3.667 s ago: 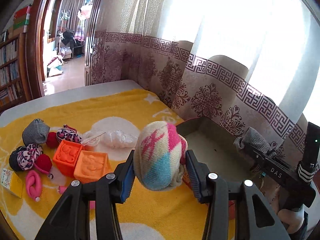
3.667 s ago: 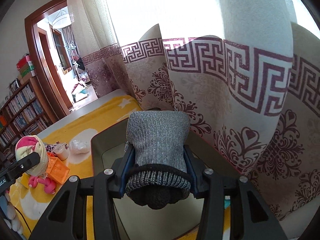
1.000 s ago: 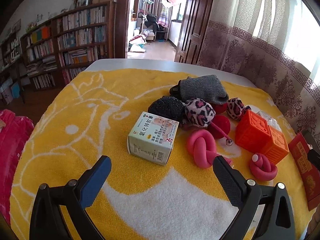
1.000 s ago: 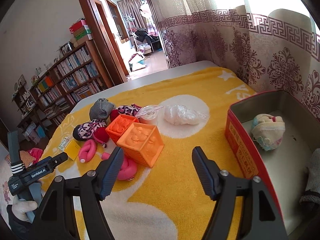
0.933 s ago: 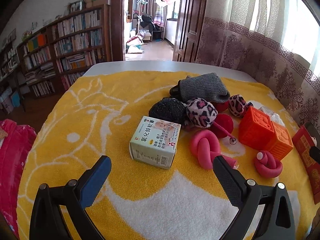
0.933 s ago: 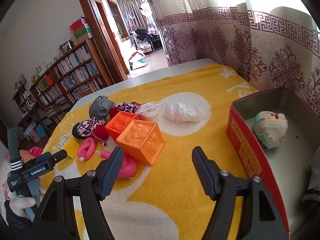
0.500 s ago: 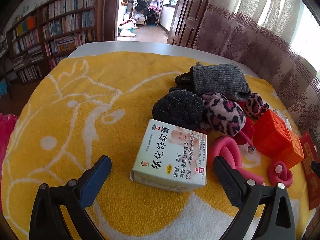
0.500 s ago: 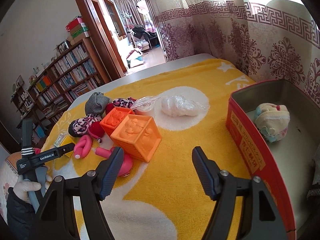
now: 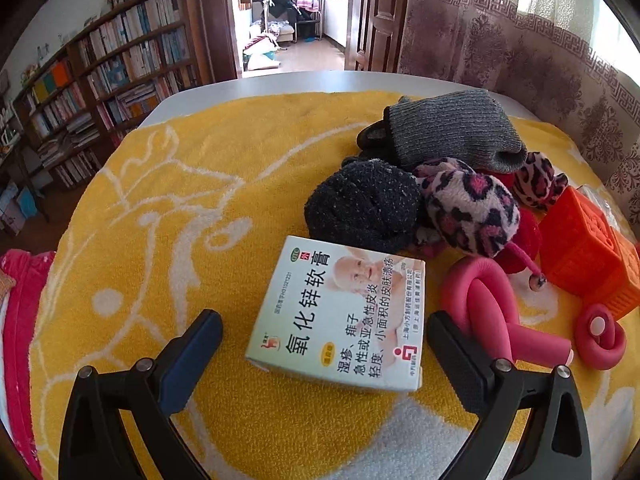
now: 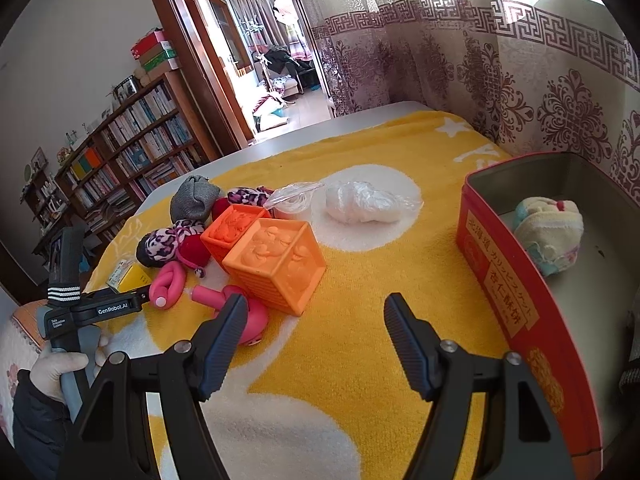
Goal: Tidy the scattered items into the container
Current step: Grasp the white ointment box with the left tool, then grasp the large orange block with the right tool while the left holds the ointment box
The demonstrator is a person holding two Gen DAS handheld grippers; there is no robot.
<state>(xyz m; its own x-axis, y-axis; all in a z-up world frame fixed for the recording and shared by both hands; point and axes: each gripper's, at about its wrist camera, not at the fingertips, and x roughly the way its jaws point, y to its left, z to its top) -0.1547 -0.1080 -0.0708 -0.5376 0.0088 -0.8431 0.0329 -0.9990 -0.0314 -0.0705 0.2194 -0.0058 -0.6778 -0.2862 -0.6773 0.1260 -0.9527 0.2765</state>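
A white medicine box (image 9: 340, 312) lies on the yellow towel, partly between the fingers of my open left gripper (image 9: 324, 334); the jaws do not touch it. Behind it lie a black sock ball (image 9: 362, 210), a leopard sock ball (image 9: 470, 210), a grey sock (image 9: 452, 132), pink foam rollers (image 9: 486, 312) and orange cubes (image 9: 584, 252). My right gripper (image 10: 316, 320) is open and empty above the towel, near the orange cubes (image 10: 276, 262). The red tin (image 10: 500, 264) at the right holds a pastel sock ball (image 10: 550, 232).
A plastic-wrapped white bundle (image 10: 366, 200) and a clear cup (image 10: 290, 204) lie on the towel behind the cubes. The left gripper and the hand holding it (image 10: 80, 312) show at the left in the right wrist view. Curtains run along the far edge. Bookshelves stand beyond the table.
Both sock balls were let go in the tin. My left gripper has moved in on the medicine box, which now lies partly between its open fingers. My right gripper has barely moved.
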